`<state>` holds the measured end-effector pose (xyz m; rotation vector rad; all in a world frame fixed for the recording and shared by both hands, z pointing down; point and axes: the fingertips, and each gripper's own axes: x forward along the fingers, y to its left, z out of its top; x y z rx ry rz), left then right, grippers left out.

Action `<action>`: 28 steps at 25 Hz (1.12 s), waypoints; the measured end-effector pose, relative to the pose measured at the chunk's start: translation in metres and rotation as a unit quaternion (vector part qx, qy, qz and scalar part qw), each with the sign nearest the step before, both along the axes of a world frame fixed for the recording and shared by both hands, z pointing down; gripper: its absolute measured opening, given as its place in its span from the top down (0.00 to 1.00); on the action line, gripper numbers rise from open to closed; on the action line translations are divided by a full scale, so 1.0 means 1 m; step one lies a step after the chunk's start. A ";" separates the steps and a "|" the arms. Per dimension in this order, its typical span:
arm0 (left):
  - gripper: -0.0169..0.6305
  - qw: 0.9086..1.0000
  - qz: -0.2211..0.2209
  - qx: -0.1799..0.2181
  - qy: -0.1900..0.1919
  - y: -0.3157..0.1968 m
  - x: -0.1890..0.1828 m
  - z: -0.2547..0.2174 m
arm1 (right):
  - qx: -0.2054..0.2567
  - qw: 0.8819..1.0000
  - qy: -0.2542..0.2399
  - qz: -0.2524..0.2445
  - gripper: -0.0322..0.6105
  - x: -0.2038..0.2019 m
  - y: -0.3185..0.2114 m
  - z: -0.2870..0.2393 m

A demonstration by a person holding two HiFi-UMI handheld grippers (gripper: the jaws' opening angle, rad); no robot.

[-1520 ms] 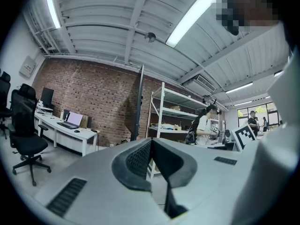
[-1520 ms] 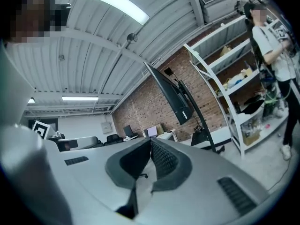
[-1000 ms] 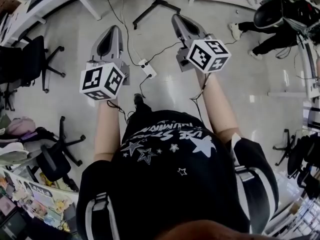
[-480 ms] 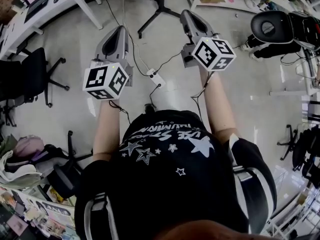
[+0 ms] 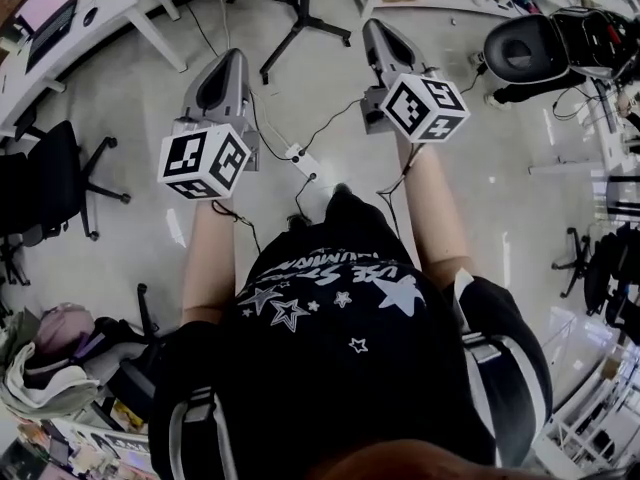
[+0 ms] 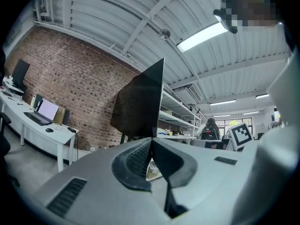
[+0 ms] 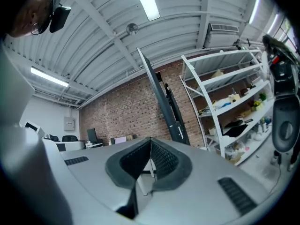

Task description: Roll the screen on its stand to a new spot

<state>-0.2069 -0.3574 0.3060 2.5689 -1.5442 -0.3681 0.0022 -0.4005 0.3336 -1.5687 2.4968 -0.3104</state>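
The screen (image 6: 140,102) is a big dark panel on a black stand, upright ahead of me in the left gripper view. In the right gripper view the screen (image 7: 159,95) shows edge-on against the brick wall. The stand's black legs (image 5: 298,23) spread on the floor at the top of the head view. My left gripper (image 5: 231,58) and right gripper (image 5: 374,28) are both held out level towards it and short of it. Left gripper (image 6: 151,140) and right gripper (image 7: 150,139) are shut, with nothing between the pads.
A white power strip (image 5: 300,155) with cables lies on the floor between my arms. A white desk (image 5: 100,8) stands at far left, with a black office chair (image 5: 50,178) near it. White shelving (image 7: 225,107) stands right of the screen. Another black chair (image 5: 520,43) is at upper right.
I have moved across the floor with both grippers carried along. The desk and chairs have shifted in the head view. Both grippers stay shut and empty.
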 end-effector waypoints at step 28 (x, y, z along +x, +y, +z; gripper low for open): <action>0.96 0.996 -0.058 0.054 -0.032 -0.176 0.034 -0.059 | 0.109 0.991 0.067 -0.038 0.51 -0.024 -0.216 -0.105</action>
